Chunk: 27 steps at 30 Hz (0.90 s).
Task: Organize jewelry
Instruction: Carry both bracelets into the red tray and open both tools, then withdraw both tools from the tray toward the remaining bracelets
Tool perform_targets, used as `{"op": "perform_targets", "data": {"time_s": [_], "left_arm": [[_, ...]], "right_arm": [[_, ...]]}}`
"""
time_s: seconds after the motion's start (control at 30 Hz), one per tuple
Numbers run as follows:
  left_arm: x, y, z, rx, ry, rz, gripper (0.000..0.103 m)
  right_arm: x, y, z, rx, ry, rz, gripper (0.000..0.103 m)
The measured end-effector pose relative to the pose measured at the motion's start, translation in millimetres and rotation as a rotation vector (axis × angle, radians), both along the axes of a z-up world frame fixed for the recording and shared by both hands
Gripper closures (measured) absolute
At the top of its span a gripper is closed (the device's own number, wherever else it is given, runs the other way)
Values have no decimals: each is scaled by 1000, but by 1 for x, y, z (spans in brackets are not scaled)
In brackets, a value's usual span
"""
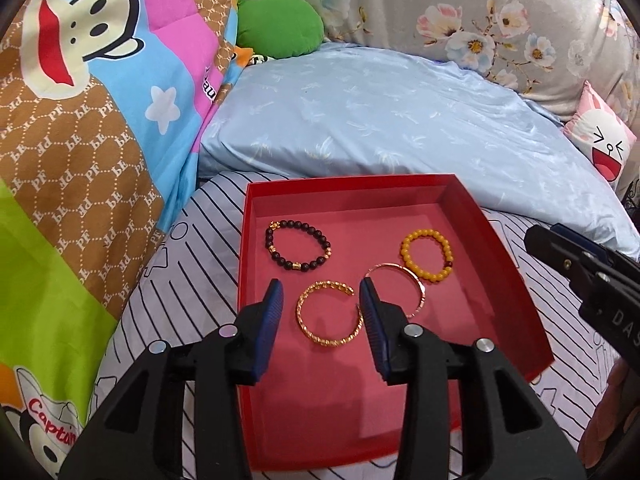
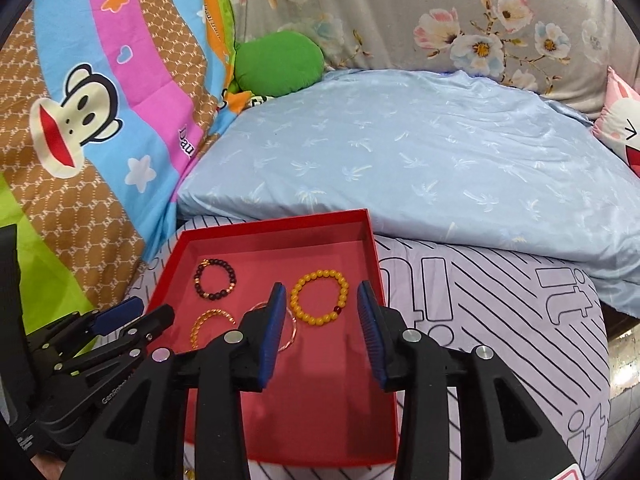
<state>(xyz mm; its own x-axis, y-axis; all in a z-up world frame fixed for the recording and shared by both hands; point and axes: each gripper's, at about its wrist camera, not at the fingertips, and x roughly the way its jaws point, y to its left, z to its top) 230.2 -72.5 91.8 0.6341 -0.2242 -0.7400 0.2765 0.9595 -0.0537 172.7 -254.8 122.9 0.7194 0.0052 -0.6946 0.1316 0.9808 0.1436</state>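
A: Entry — red box (image 1: pixel 496 240) sits on the striped bedding (image 2: pixel 500 320). Inside: dark bead bracelet (image 1: pixel 298 245), yellow bead bracelet (image 1: pixel 427 255), twisted gold bangle (image 1: pixel 330 312), thin rose-gold bangle (image 1: pixel 418 292). All four lie flat on the box floor, the thin bangle just touching the yellow beads.

B: Claws?

A: Left gripper (image 1: pixel 322 300) spread wide, nothing between its fingers, hovering over the twisted bangle. Right gripper (image 2: pixel 322 308) likewise spread and empty, above the box's right half near the yellow beads.

B: Progress?

A: Judged near done — no visible jewelry outside the box, apart from a small gold glint at the bottom edge of the right view, unidentifiable. Remaining: perhaps spacing the two touching pieces.
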Motion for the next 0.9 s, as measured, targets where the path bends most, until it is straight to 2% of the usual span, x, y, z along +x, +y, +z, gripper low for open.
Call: {"op": "perform_targets", "data": {"time_s": [0.3, 0.53, 0.9], "left_arm": [[-45, 10, 19, -27, -20, -13, 65], [-77, 30, 22, -36, -16, -2, 65], [-125, 72, -21, -30, 80, 53, 65]], "right_arm": [[-55, 9, 13, -11, -22, -4, 67], [-102, 9, 10, -15, -13, -13, 67], [-169, 7, -21, 16, 62, -46, 67]]}}
